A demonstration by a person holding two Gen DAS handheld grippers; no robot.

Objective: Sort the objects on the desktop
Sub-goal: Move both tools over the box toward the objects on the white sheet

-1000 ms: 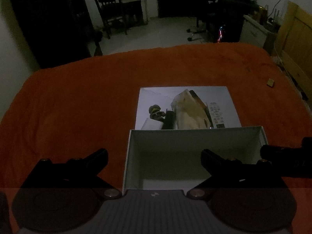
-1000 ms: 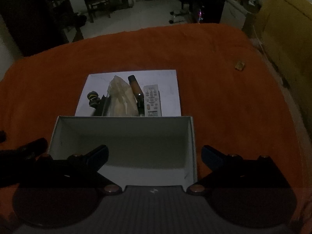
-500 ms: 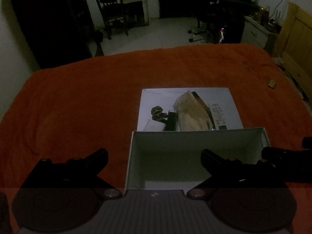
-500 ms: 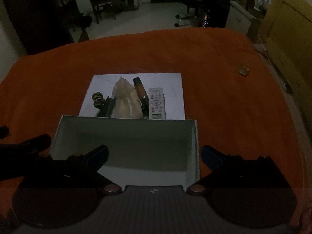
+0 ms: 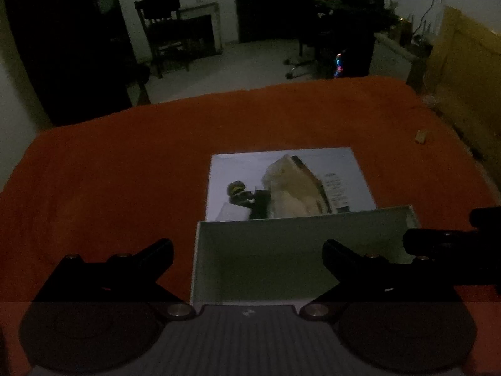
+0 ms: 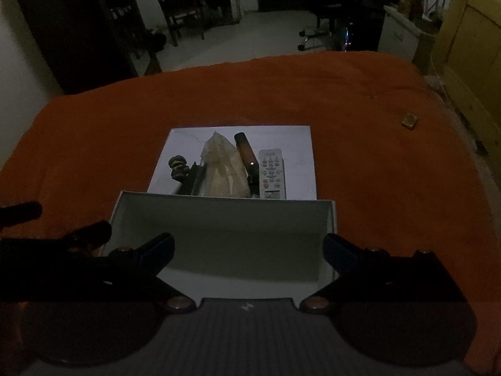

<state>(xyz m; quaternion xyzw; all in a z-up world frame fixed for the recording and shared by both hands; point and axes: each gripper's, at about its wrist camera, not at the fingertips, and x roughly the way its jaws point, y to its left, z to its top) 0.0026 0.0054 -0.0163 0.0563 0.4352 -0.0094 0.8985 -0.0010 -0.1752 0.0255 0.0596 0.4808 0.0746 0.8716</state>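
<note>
A white sheet (image 6: 297,144) lies on the orange cloth and carries a white remote (image 6: 271,174), a crumpled clear bag (image 6: 224,169), a brown tube (image 6: 245,150), a small dark toy (image 6: 178,167) and a black piece (image 6: 192,181). An empty white box (image 6: 225,216) stands in front of the sheet; it also shows in the left wrist view (image 5: 300,219). My right gripper (image 6: 249,247) is open over the box. My left gripper (image 5: 247,253) is open at the box's left wall. The bag (image 5: 294,188) and toy (image 5: 238,191) show blurred there.
The orange cloth (image 6: 375,156) covers the whole table. A small tan object (image 6: 409,120) lies at the far right, also in the left wrist view (image 5: 420,136). Chairs (image 6: 184,9) and a desk stand in the dark room beyond.
Both grippers have tilted up and drawn back slightly, so the box and sheet sit lower in both views. Both stay open and empty.
</note>
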